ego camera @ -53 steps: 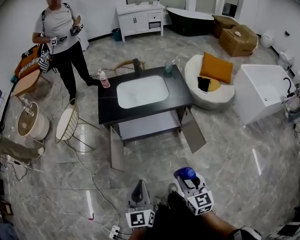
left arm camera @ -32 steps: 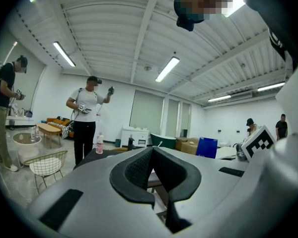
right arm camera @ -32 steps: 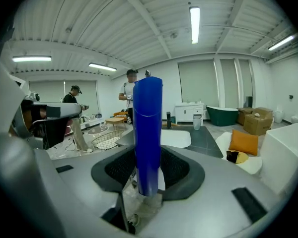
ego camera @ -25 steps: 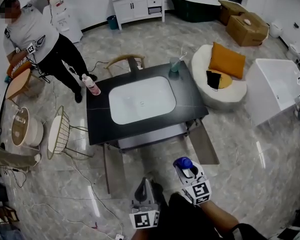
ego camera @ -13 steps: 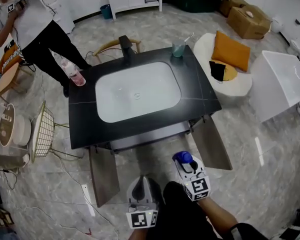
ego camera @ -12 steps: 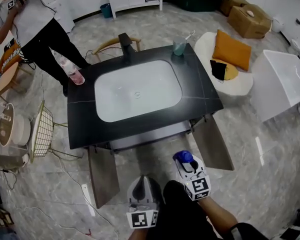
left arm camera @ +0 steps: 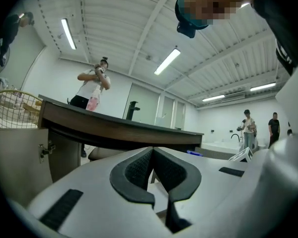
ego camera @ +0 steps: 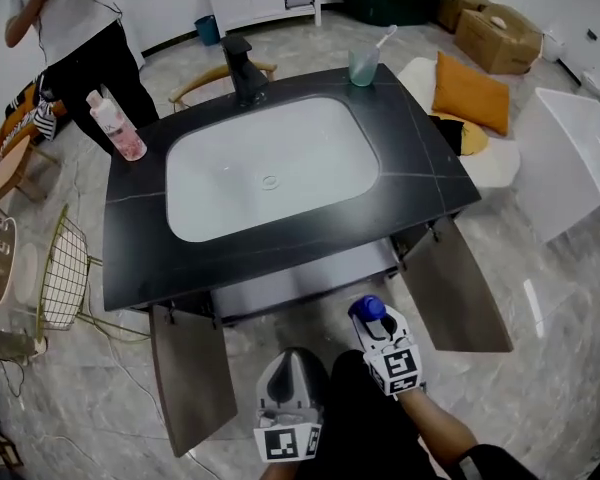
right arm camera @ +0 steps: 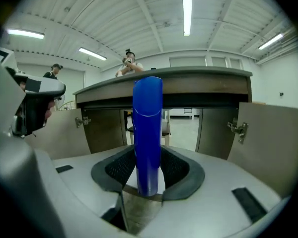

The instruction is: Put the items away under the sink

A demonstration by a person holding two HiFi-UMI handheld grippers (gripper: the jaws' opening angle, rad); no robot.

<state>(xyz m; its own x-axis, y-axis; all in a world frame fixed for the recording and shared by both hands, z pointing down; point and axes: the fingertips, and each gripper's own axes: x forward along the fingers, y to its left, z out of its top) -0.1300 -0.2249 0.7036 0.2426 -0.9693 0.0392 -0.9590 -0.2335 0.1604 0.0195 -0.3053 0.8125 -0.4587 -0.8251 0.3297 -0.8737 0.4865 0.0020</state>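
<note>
- Our right claw [right arm camera: 148, 176] gripped an upright blue plastic cylinder [right arm camera: 148, 128], with its dark pads pressed against the tube from both sides.
- Our left claw [left arm camera: 153, 158] was closed on nothing, its two ribbed black pads [left arm camera: 139, 170] touching along their inner edges. From the head view we held it just beside the right claw, on its left.
- Ahead of both claws the two brown cabinet doors under the sink stood swung wide. The left door [ego camera: 190, 378] and the right door [ego camera: 458, 286] framed a grey inner shelf [ego camera: 300, 280].
- The blue cylinder was in front of that opening, not inside it.
- Above the shelf we saw the black stone-topped desk [ego camera: 425, 173], with a white rounded-rectangle basin [ego camera: 270, 168] sunk into its middle.
- A black faucet [ego camera: 240, 68] rose at the desk's far edge, behind the basin.
- A pink plastic bottle [ego camera: 115, 128] stood near the far left corner. A pale green cup holding a white toothbrush [ego camera: 363, 65] stood near the far right corner, well apart from it.
- Beyond the desk a person in a light top and dark trousers [ego camera: 75, 23] stood on the marble floor.
- A gold wire basket [ego camera: 65, 268] lay to the left of the desk, and an orange cushion [ego camera: 470, 93] lay off to its right.
</note>
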